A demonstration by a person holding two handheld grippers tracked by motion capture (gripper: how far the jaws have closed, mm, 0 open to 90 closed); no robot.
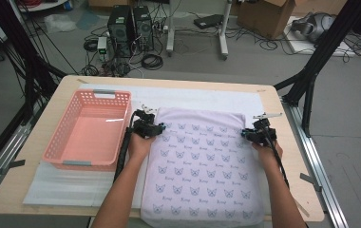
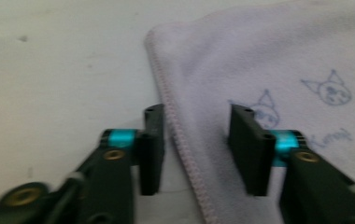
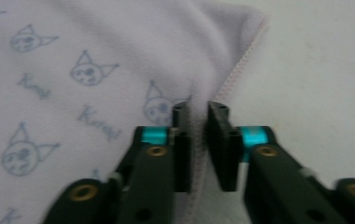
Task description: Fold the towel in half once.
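Observation:
A pale lilac towel (image 1: 202,161) printed with small cat faces lies flat on the table, its near end hanging over the front edge. My left gripper (image 1: 162,127) rests at the towel's far left corner. In the left gripper view its jaws (image 2: 195,112) stand apart, and the stitched hem of the towel (image 2: 259,56) lies between them, untouched by the pads. My right gripper (image 1: 245,134) sits at the far right corner. In the right gripper view its jaws (image 3: 199,108) are nearly together, pinching a raised fold of the towel's edge (image 3: 96,46).
A pink plastic basket (image 1: 55,142) with nothing in it stands on the left of the table, close to my left forearm. A white mat (image 1: 207,97) covers the wooden tabletop (image 1: 31,156) under the towel. Computers, cables and boxes lie on the floor beyond.

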